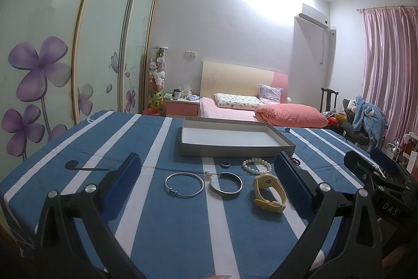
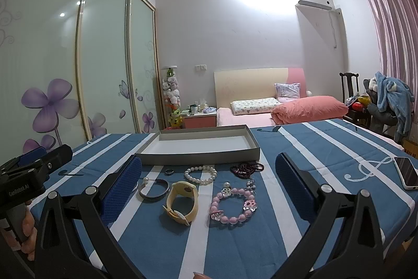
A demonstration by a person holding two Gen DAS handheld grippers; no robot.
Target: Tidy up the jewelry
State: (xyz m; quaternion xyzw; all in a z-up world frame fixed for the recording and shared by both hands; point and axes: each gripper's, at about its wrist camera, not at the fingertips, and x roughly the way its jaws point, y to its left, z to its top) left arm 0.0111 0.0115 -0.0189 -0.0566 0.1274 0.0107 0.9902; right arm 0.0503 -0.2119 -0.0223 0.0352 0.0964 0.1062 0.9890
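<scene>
Jewelry lies on a blue striped tablecloth point(image 1: 169, 232) in front of an empty grey tray point(image 1: 235, 148). In the left wrist view I see a thin silver bangle point(image 1: 184, 184), a silver cuff point(image 1: 225, 184), a dark ring point(image 1: 225, 164), a pearl bracelet point(image 1: 257, 166) and a yellow watch point(image 1: 270, 192). The right wrist view adds a pink bead bracelet point(image 2: 232, 204) and a dark red bead bracelet point(image 2: 247, 169), before the tray point(image 2: 198, 157). My left gripper point(image 1: 209, 174) is open above the pieces. My right gripper point(image 2: 209, 174) is open too. Both hold nothing.
A phone point(image 2: 407, 173) lies at the table's right edge. Beyond the table are a pink bed point(image 1: 235, 111), a wardrobe with flower doors point(image 1: 39, 69), and a chair piled with clothes point(image 1: 365, 119). The right gripper's body shows in the left wrist view point(image 1: 378, 174).
</scene>
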